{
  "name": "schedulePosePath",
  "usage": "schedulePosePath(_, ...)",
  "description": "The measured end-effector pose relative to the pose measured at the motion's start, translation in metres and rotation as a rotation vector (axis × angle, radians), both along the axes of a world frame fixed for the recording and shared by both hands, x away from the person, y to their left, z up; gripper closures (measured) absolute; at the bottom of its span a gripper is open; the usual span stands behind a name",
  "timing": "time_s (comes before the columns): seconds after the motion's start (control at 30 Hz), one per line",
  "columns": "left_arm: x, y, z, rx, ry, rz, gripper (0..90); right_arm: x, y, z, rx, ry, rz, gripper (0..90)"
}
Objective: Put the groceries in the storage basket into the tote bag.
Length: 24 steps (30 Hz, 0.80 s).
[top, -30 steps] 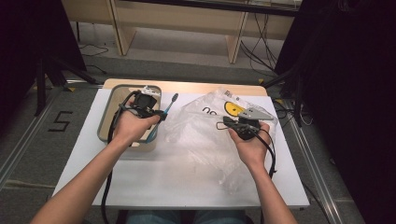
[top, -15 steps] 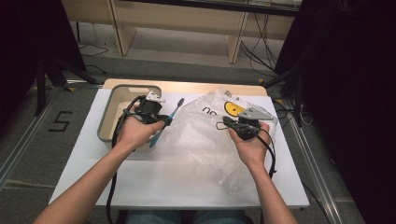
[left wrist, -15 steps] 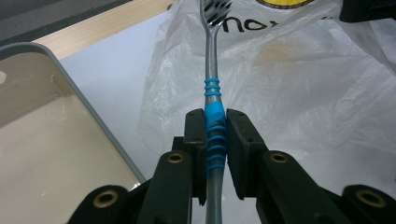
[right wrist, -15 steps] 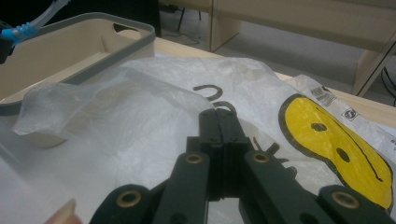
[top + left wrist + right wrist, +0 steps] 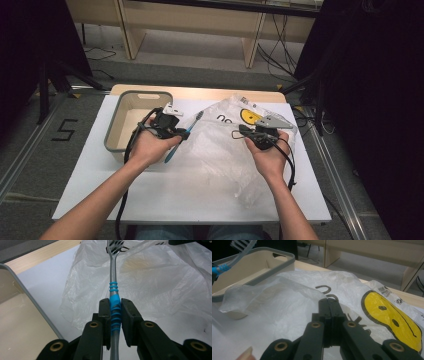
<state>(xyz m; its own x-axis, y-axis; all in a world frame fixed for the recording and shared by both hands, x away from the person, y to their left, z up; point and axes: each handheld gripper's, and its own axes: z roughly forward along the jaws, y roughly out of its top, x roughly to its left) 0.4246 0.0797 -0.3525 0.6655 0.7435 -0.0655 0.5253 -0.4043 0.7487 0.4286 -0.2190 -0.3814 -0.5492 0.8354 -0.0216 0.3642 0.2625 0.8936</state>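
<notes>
Left gripper point(image 5: 115, 315) is clamping the blue-and-clear plastic toothbrush point(image 5: 114, 293), right gripper point(image 5: 329, 302) is pinching the crinkled translucent plastic bag point(image 5: 220, 150); the bag mouth wants holding wide.

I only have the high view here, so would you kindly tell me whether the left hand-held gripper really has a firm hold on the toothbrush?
Observer: Yes. In the left gripper view, the left hand-held gripper clamps the toothbrush on its blue ribbed grip, bristles pointing away toward the plastic bag.
Operator: Thank you. Is the right one gripping the bag?
Observer: The right hand-held gripper has its jaws shut flat together, apparently pinching a fold of the bag film, beside the yellow smiley face.
Operator: Is anything in the bin?
Observer: The right gripper view shows part of the beige bin floor bare.
</notes>
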Motion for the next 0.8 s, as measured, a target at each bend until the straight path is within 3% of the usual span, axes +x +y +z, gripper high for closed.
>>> schedulePosePath(0.8, -0.015, -0.025, -0.015, 0.018, 0.022, -0.074, 78.5, -0.001, 0.000, 0.001, 0.001, -0.002, 0.000, 90.0)
